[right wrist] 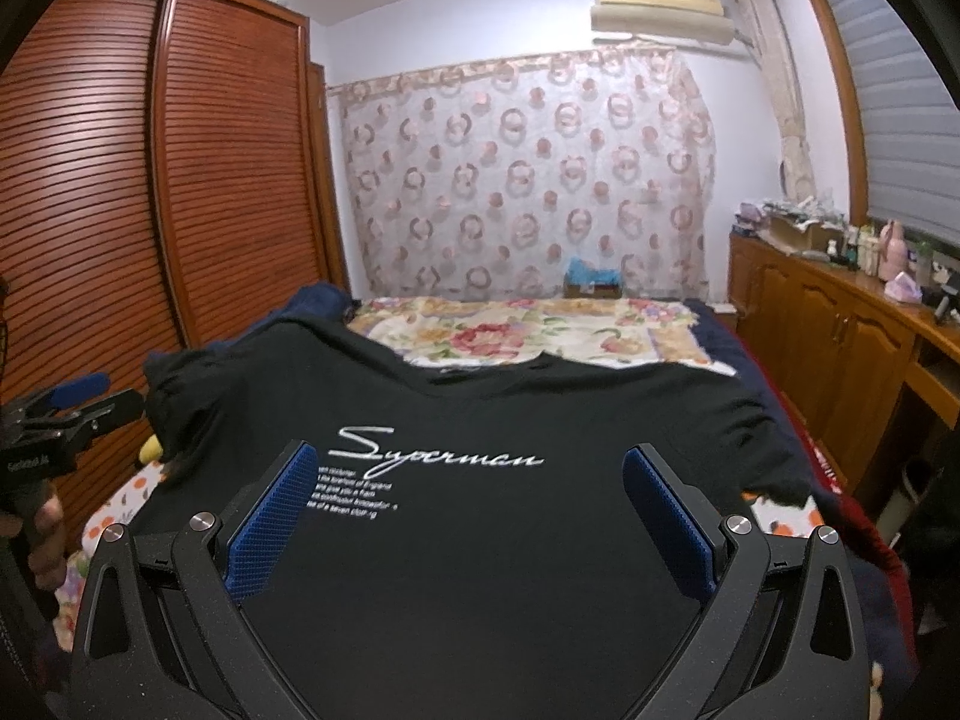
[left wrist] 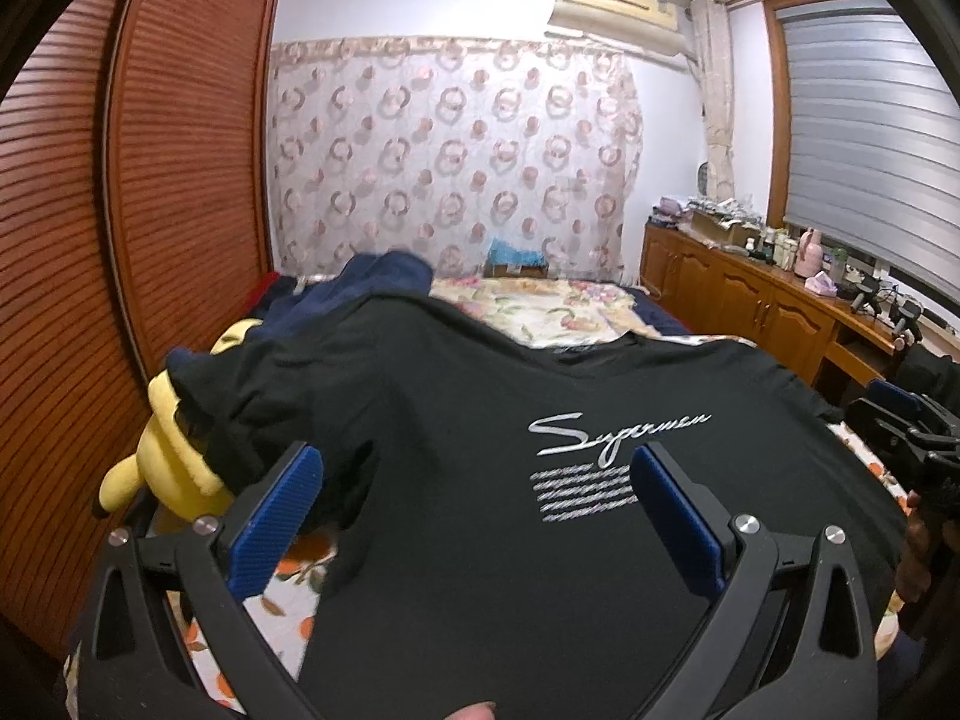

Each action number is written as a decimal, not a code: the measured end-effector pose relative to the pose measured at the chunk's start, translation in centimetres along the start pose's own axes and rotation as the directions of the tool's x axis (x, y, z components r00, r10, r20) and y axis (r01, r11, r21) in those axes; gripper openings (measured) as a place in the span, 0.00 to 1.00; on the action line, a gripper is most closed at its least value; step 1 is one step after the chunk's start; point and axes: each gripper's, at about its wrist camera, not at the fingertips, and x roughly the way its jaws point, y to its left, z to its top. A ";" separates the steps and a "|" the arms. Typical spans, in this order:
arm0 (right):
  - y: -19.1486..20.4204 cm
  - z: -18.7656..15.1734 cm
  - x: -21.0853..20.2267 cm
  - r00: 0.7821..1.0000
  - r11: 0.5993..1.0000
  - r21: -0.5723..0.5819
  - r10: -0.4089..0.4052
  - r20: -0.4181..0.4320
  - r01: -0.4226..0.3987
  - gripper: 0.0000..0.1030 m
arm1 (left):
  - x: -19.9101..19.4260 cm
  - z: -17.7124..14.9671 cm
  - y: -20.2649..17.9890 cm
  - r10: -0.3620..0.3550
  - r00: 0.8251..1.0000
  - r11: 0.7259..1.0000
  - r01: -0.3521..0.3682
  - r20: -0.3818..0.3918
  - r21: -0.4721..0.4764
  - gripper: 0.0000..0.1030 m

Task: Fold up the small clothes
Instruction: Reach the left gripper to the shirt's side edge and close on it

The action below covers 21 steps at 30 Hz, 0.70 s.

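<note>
1. Your left gripper (left wrist: pixel 477 516) has its two blue-padded fingers spread wide and holds nothing; it hangs over the near part of the black cotton T-shirt with silver script lettering (left wrist: pixel 540 540).
2. Your right gripper (right wrist: pixel 471 510) is likewise spread wide and empty, hovering over the same shirt, with the lettering just beyond its left pad.
3. The shirt lies face up on the bed with the floral and orange-print cover (right wrist: pixel 528 330), collar away from you and hem toward you. Whether either set of pads touches the cloth cannot be told.
4. I judge the task to be near its start: the body looks spread out, no fold shows, and both sleeves still need turning in before the body is doubled.
5. The left sleeve is bunched and draped over the yellow plush toy (left wrist: pixel 165 468), so it probably needs pulling flat first.
6. The right sleeve reaches toward the bed's right edge, near a dark red cloth (right wrist: pixel 864 516); cloth drawn that way may slide off.
7. A heap of navy blue fabric (left wrist: pixel 372 276) sits just beyond the left shoulder, and the brown louvred wardrobe doors (left wrist: pixel 120 210) stand close on that side, leaving little room to swing outward.
8. Beyond the collar the bed cover shows bare, giving open room to shift the shirt forward.
</note>
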 end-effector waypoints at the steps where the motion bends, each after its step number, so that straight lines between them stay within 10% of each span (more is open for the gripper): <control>1: 0.2 -0.2 0.4 1.000 1.000 -0.003 0.007 -0.011 -0.007 1.00 | 0.1 -0.4 0.4 0.004 1.000 1.000 -0.004 -0.006 -0.001 1.00; 13: 0.1 -2.2 3.3 0.991 0.996 -0.025 0.089 -0.098 -0.091 1.00 | 2.1 -2.1 7.5 0.078 0.994 0.996 -0.081 -0.071 -0.039 1.00; 21: 0.8 -3.8 5.5 0.979 0.991 -0.033 0.126 -0.162 -0.133 1.00 | 4.9 -4.1 11.9 0.046 0.985 0.991 -0.066 -0.166 -0.117 0.81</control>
